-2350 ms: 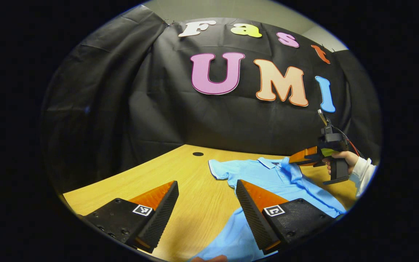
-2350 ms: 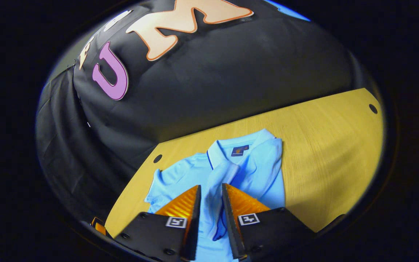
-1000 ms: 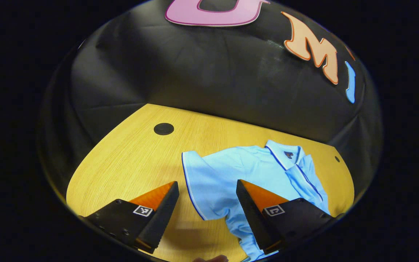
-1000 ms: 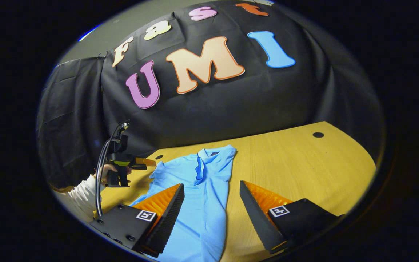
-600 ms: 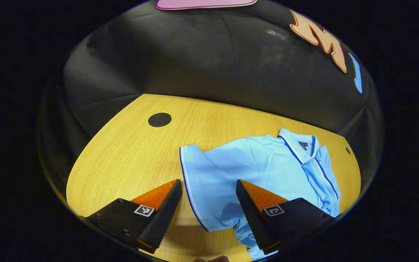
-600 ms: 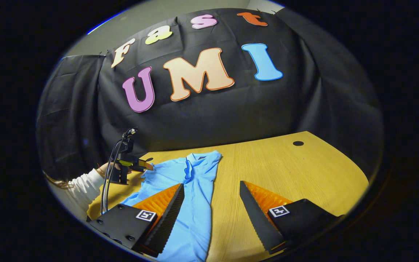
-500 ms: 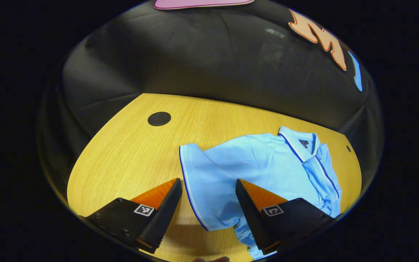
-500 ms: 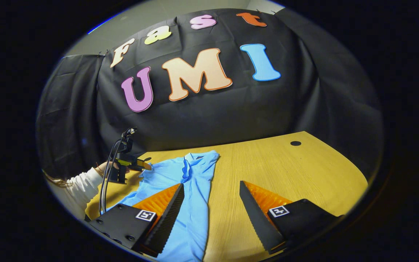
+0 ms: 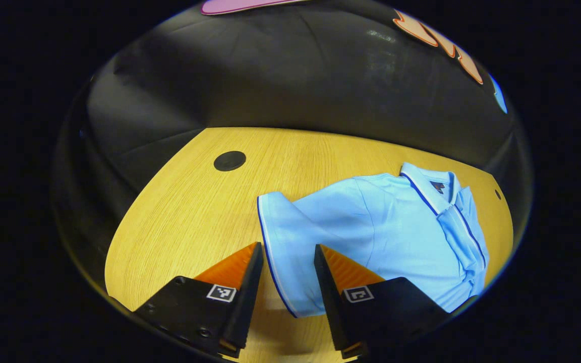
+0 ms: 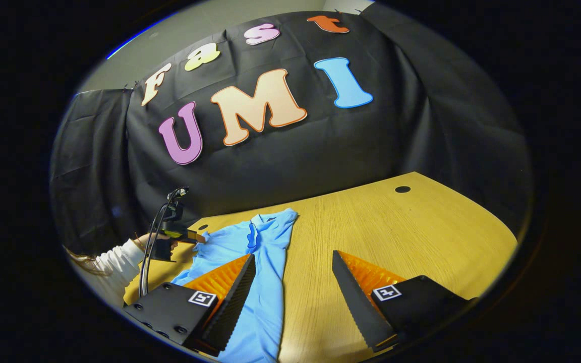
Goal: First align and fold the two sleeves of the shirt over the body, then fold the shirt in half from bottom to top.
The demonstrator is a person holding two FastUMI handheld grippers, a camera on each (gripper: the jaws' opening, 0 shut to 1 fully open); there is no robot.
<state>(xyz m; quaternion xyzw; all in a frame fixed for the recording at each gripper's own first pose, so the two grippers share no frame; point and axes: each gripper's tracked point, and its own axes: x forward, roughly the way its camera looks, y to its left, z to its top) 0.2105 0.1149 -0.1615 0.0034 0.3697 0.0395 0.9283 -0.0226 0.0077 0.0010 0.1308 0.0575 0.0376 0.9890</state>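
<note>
Left gripper view: the left gripper [image 9: 288, 262] sits low over the wooden table [image 9: 189, 201], its fingers [image 9: 242, 282] parted with a narrow gap that straddles the hem of the shirt's left sleeve [image 9: 283, 237]. Whether the fingers touch the fabric cannot be told; they do not appear to press on it. The light blue shirt [image 9: 391, 227] lies flat on the table, collar toward the far right. A round black hole [image 9: 229, 160] marks the tabletop to the left of the sleeve.

Right gripper view: at the far left a hand [image 10: 152, 241] in a white sleeve holds the left gripper at the shirt's edge. The right gripper [image 10: 293, 282] hangs above the table with fingers wide apart, grasping nothing.
</note>
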